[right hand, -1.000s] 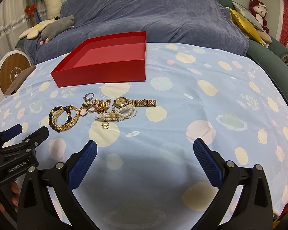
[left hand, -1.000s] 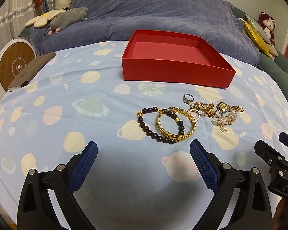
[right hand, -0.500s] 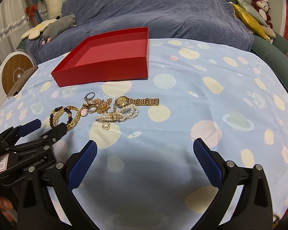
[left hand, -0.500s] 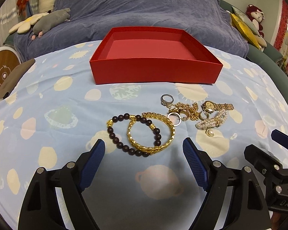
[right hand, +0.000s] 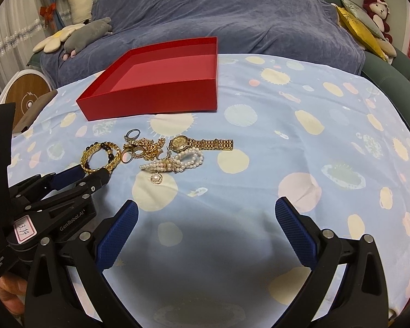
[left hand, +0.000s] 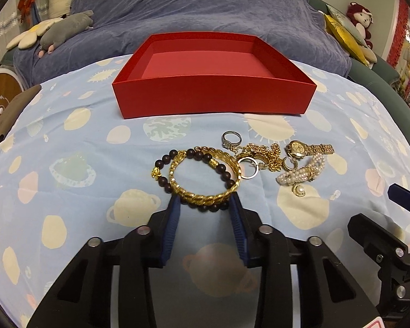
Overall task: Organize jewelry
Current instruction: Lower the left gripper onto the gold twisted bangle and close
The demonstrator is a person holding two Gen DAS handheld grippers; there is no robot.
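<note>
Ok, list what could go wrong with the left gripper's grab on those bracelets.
1. The left gripper has its jaws around the near edges of both the gold bracelet and the dark bead bracelet, which overlap. It may lift both, or drop one.
2. The gold bracelet's far side touches a hoop ring in the tangled gold chain. Lifting could drag that along.
3. The red box has a raised front wall that a low carry might clip.
</note>
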